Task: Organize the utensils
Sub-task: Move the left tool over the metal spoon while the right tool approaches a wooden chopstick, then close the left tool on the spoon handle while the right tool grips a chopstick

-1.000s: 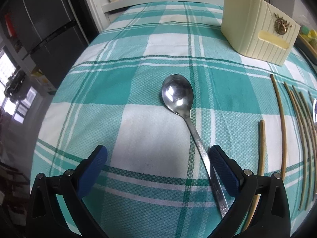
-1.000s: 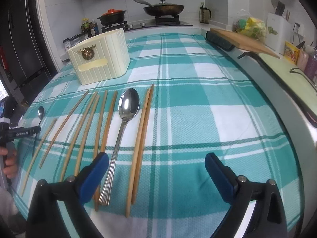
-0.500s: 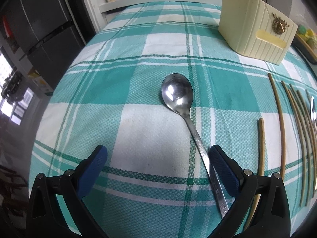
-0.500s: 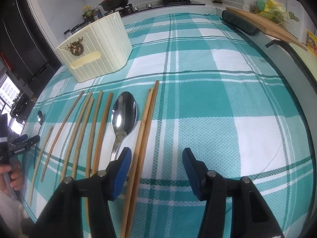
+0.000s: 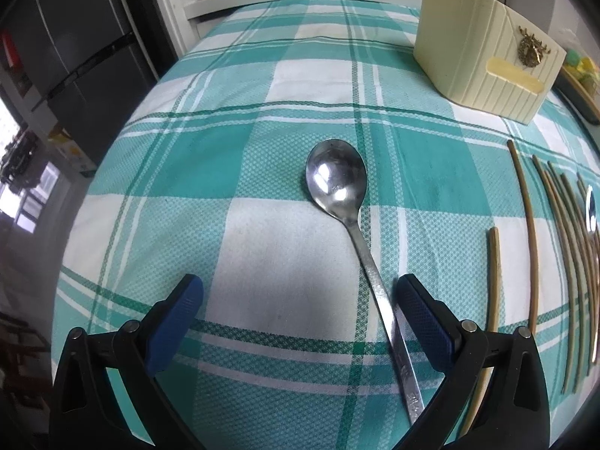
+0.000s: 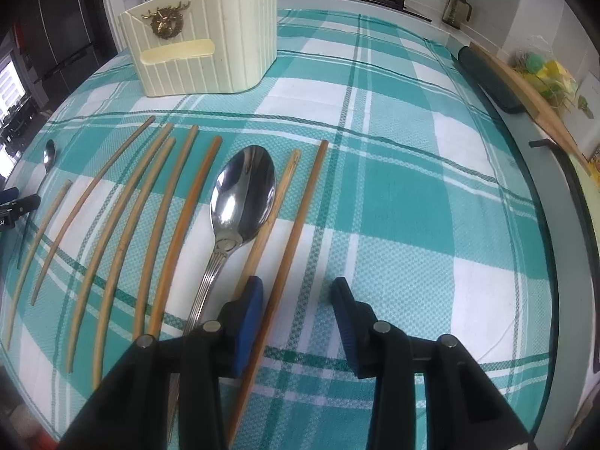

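Right gripper (image 6: 296, 300), jaws closing around the rightmost chopstick (image 6: 296, 232), not yet gripping; its 9 o'clock pad may snag the neighbouring chopstick (image 6: 268, 225). Left gripper (image 5: 300, 300) wide open, empty.

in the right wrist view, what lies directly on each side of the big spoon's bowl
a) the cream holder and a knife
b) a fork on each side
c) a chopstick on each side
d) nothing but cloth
c: in the right wrist view the big spoon has a wooden chopstick close on its left and another chopstick right against its right edge.
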